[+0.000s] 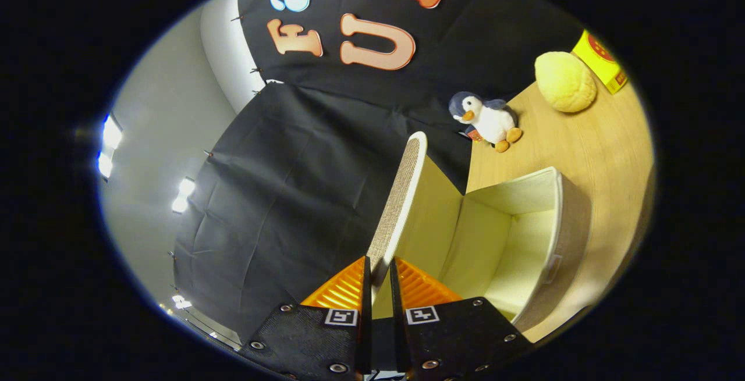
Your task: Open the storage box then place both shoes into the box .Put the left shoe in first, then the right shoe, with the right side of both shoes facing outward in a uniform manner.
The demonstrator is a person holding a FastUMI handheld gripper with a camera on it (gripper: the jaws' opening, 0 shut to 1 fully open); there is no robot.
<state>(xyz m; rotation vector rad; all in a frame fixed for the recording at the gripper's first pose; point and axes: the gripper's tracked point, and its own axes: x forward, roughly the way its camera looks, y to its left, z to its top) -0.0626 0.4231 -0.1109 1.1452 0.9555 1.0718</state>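
Here the gripper (379,279) has its fingers nearly closed, pinching the edge of the storage box lid (401,200) between them; the lid stands raised, running to twelve o'clock; the open storage box (541,235) lies on the wooden bench (605,154) at two o'clock; beyond it sit a toy penguin (486,119), a yellow plush ball (566,81) and a yellow carton (599,61).

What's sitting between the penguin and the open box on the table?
Nothing: in the gripper view bare table runs from the penguin to the box. The tongs are shut on the box's raised lid.
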